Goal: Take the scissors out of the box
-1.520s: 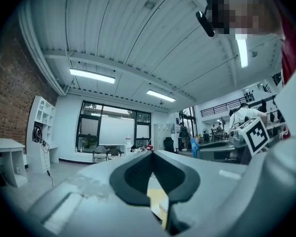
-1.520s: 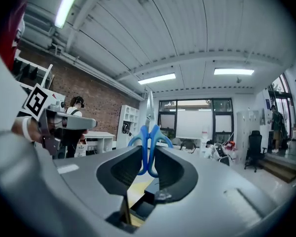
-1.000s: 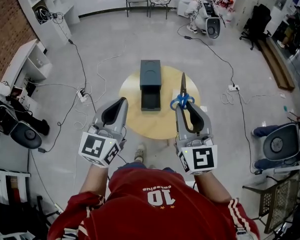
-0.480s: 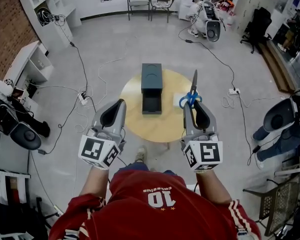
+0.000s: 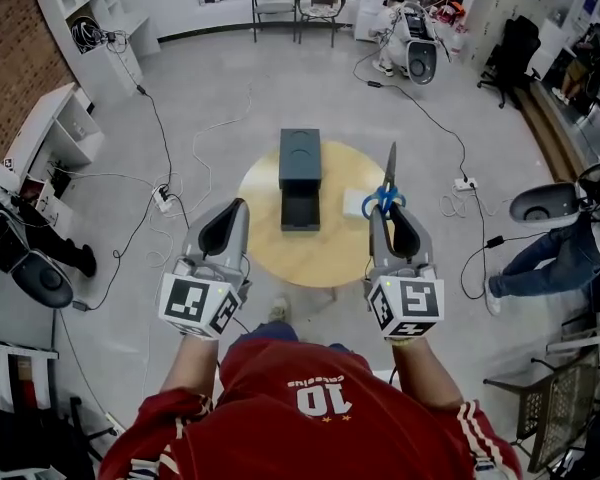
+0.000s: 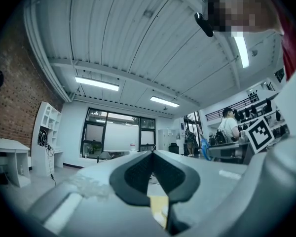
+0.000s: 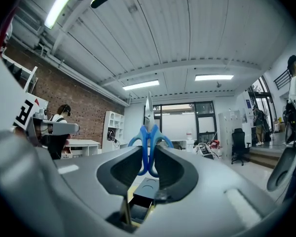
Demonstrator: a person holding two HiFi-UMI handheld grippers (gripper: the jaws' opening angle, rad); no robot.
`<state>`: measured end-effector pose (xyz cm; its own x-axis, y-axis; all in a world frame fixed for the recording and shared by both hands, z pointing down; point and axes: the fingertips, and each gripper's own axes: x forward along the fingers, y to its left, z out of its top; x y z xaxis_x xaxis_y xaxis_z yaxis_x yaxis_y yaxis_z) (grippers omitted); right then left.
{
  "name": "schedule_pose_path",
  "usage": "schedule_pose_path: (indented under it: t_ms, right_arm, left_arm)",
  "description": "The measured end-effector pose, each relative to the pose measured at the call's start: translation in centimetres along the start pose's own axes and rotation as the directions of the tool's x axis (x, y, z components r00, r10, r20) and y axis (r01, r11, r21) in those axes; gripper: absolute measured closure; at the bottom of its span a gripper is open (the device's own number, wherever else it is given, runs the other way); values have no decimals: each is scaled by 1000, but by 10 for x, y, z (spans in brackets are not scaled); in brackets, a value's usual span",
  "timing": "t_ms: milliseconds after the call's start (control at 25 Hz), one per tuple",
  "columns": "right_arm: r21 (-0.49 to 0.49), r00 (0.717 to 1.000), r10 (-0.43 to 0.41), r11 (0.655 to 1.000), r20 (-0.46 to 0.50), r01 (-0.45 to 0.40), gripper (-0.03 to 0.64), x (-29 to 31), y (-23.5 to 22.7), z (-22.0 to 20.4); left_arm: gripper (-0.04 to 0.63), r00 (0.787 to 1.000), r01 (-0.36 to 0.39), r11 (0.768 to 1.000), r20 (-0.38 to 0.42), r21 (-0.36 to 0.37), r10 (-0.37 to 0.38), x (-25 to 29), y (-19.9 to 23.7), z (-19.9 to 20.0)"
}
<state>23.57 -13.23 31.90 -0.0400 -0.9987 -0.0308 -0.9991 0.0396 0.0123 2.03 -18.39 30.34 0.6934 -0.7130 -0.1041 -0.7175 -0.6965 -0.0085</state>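
Blue-handled scissors [image 5: 385,200] stick out of my right gripper [image 5: 385,212], which is shut on the handles, blades pointing away over the right part of the round yellow table [image 5: 280,253]. In the right gripper view the scissors [image 7: 148,142] stand upright between the pads of the right gripper [image 7: 148,151], and the box [image 7: 145,187] shows below. The dark box [image 5: 300,158] lies open mid-table, its empty tray [image 5: 300,208] towards me. My left gripper [image 5: 242,206] hovers at the table's left edge, shut on nothing; in its own view the left gripper [image 6: 152,153] shows tips that meet.
A white card [image 5: 355,203] lies on the table right of the box. Cables and a power strip [image 5: 163,196] run over the floor at left. A seated person's legs [image 5: 540,263] and a chair [image 5: 545,203] are at right, and white shelves [image 5: 55,128] at left.
My right gripper has carried the scissors a little to the right, away from the box. The left gripper has hardly moved. The person at right has shifted with their chair.
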Motion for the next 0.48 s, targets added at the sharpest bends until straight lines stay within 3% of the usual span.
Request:
schedule_pose_path:
  t_ms: [480]
  right_arm:
    - [28,1000,-7,1000,-21,8,534,1,-8,-10]
  left_arm:
    - [592,1000,-6,1000,-9,-1,6,8,0,-5]
